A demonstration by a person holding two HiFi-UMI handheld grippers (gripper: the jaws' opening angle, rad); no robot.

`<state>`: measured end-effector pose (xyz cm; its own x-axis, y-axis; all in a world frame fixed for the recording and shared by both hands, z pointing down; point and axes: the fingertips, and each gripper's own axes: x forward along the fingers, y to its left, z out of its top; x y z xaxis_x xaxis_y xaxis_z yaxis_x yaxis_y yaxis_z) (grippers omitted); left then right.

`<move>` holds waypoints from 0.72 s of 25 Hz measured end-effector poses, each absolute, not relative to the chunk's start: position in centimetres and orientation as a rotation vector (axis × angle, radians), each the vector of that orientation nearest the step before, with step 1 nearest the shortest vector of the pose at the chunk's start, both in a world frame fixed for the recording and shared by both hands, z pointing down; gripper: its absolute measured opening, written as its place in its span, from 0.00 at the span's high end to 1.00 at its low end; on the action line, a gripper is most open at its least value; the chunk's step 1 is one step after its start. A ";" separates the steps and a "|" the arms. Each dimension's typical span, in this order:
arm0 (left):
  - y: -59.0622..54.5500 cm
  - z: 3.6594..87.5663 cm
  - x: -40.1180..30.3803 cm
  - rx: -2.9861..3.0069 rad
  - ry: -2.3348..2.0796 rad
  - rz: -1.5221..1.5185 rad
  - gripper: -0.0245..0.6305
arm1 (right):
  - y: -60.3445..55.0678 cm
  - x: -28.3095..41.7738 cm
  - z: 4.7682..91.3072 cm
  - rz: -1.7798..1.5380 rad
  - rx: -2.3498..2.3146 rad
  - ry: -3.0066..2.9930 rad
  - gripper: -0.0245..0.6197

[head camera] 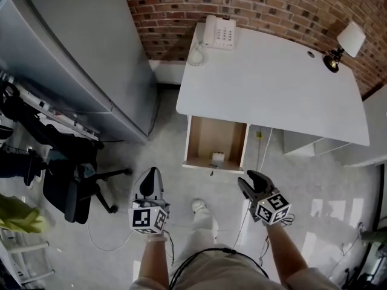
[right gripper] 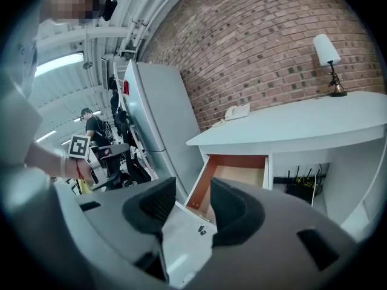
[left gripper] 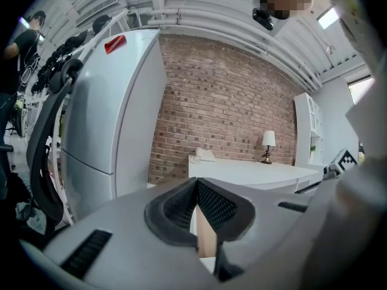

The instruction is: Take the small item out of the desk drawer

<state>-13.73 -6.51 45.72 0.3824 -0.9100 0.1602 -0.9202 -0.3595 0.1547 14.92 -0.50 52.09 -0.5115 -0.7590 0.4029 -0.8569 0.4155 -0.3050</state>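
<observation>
Head view: small item (head camera: 217, 157) in drawer (head camera: 199, 139); right gripper view: drawer only.

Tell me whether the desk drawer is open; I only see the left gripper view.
Observer: Yes. In the head view the drawer stands pulled out from under the desk.
Operator: Anything inside it?
Observer: One small white item, near the drawer's front edge.
Operator: And the right gripper?
Observer: The right gripper has its jaws apart with nothing between them, and it is short of the drawer.
</observation>
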 end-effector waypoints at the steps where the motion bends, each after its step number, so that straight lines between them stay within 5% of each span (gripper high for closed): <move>1: -7.1 46.0 -13.4 2.431 -1.622 0.078 0.96 | -1.0 14.9 52.6 0.718 1.417 -2.460 0.67; 18: -13.0 53.2 -10.6 2.451 -1.497 0.158 0.96 | -8.4 14.6 61.8 0.808 1.178 -2.374 0.67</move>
<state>-10.64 -13.05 53.15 0.4621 -0.8569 0.2284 -0.8857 -0.4332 0.1670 14.58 -8.44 61.78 -0.5830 -0.5979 0.5501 -0.8094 0.4866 -0.3289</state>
